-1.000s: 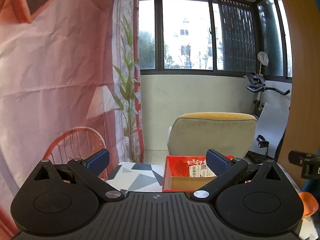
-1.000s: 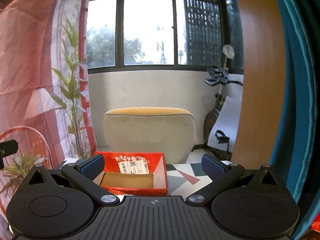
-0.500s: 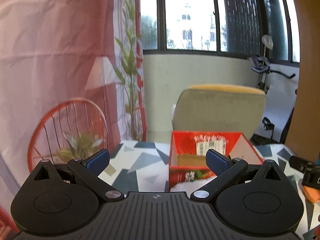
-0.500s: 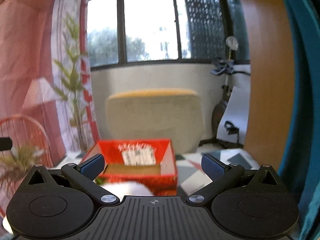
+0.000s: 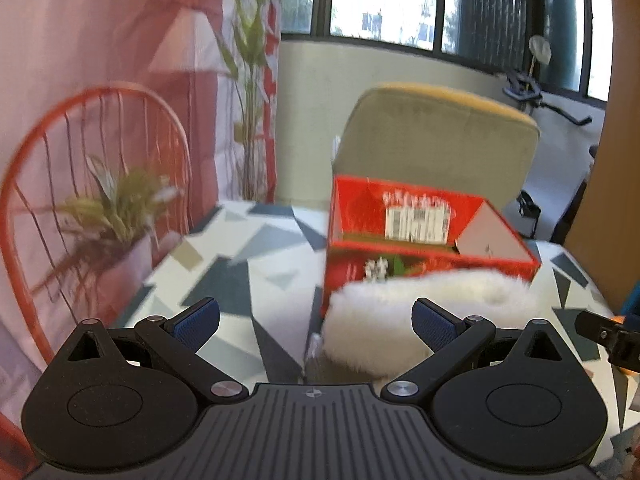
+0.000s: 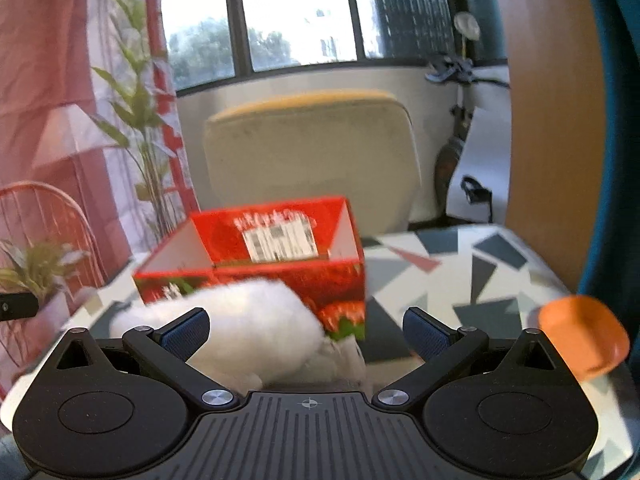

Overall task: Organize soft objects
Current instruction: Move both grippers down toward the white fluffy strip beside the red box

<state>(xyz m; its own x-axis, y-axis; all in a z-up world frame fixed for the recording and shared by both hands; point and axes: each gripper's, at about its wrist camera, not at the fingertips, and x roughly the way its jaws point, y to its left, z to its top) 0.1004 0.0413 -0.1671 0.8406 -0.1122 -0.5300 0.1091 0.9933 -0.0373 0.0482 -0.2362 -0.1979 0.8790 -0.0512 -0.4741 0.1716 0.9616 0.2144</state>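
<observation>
A white fluffy soft object (image 5: 404, 316) lies on the patterned table right in front of an open red cardboard box (image 5: 424, 236). It also shows in the right wrist view (image 6: 256, 328), as does the box (image 6: 280, 264). My left gripper (image 5: 316, 320) is open and empty above the table; the fluffy object sits near its right finger. My right gripper (image 6: 306, 326) is open and empty, with the fluffy object by its left finger. An orange soft object (image 6: 582, 338) lies on the table at the right.
The table (image 5: 240, 272) has a grey and white geometric cloth. A beige chair (image 5: 436, 144) stands behind the box. A potted plant (image 5: 116, 216) and a red wire chair (image 5: 92, 160) are at the left. A wooden panel (image 6: 556, 120) stands at the right.
Both grippers have tilted down and moved toward the table. The box and the white fluffy object now appear closer and larger. The orange object came into the right wrist view.
</observation>
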